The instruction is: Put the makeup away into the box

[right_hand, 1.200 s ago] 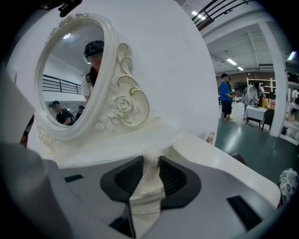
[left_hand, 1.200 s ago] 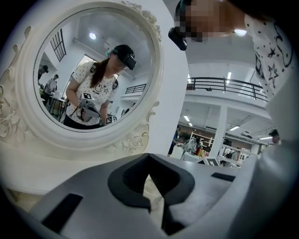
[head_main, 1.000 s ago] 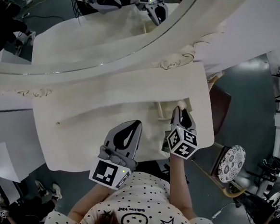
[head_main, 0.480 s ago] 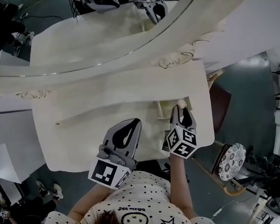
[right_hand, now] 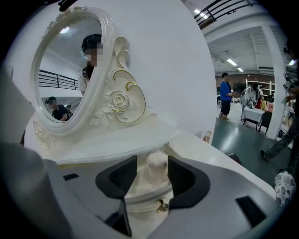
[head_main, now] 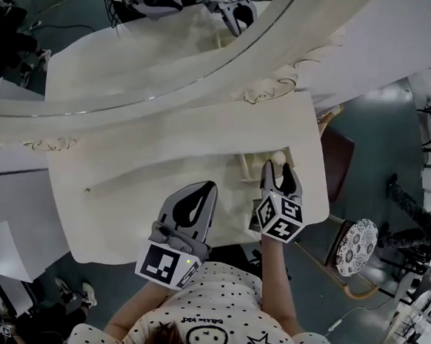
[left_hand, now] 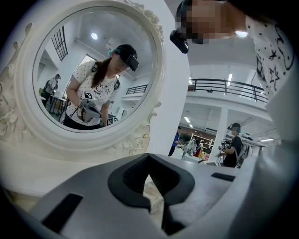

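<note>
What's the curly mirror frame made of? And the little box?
The mirror frame: glossy cream, moulded rose and scrolls with gilt lines; painted wood or resin, can't tell. The box: same smooth cream, likely painted wood; its clasp looks like shiny brass-coloured metal.

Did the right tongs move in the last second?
No: right tongs stay by the white dressing table's right edge, jaws just opening around a pale rounded item.

Ornate oval mirror (head_main: 158, 52) above white vanity (head_main: 124, 197)

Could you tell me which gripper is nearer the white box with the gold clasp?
Right. The right gripper is at the box, its jaws just opening, a white round-topped item between them. The left gripper, jaws together, lies to its left.
</note>
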Motion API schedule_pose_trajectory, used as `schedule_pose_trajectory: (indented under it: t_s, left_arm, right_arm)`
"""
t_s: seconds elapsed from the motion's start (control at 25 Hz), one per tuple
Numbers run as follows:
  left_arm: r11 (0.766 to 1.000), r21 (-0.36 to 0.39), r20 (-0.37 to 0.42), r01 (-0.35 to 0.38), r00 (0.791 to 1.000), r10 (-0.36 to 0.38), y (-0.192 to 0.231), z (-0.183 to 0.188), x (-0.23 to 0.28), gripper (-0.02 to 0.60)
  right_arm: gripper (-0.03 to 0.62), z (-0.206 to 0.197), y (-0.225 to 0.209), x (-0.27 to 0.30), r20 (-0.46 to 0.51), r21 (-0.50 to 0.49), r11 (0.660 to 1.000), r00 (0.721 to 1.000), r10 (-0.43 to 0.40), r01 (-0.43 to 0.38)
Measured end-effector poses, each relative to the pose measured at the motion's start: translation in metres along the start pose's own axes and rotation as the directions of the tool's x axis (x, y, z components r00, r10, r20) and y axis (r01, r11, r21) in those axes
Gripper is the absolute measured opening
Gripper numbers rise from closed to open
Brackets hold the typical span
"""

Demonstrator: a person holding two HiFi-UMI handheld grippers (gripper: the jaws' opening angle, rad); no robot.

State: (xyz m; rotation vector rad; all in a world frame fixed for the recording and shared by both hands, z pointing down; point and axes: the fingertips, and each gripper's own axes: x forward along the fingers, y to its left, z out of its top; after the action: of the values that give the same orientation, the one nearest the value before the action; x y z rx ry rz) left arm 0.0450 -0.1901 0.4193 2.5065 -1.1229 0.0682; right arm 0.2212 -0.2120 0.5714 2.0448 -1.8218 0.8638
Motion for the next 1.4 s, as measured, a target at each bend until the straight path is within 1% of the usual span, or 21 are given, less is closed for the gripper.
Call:
schedule_pose_trajectory:
  t_s: [0.64,0.68,0.84,0.96,1.16,1.4]
  left_arm:
    - [1.000,0.006,0.022,-0.009,1.000,0.008,-0.004,0.005,-0.009,-0.005]
    - [1.000,0.007,0.023,-0.008,1.000,0.008,-0.005,0.005,-0.009,-0.005]
    - [1.000,0.014,0.027,-0.006,1.000,0.006,-0.008,0.005,-0.011,-0.005]
    - [1.000,0.019,0.033,-0.004,0.999,0.003,-0.011,0.005,-0.013,-0.005]
    - [1.000,0.026,0.040,-0.002,0.999,0.001,-0.014,0.005,-0.017,-0.005]
    - [0.999,0.034,0.044,-0.004,0.999,0.003,-0.019,0.005,-0.021,-0.005]
  right_arm:
    - [0.196,0.011,0.006,-0.012,0.039,-0.017,1.000,0.999,0.014,-0.013]
    - [0.179,0.012,0.006,-0.013,0.042,-0.018,1.000,0.999,0.014,-0.014]
    - [0.055,0.013,0.004,-0.017,0.053,-0.019,1.000,0.999,0.001,0.000]
    - [0.009,0.013,0.002,-0.021,0.058,-0.024,1.000,0.998,-0.009,0.010]
    - [0.008,0.015,0.002,-0.026,0.072,-0.037,0.999,0.997,-0.008,0.011]
    - [0.006,0.027,0.010,-0.039,0.116,-0.062,0.998,0.993,0.024,-0.017]
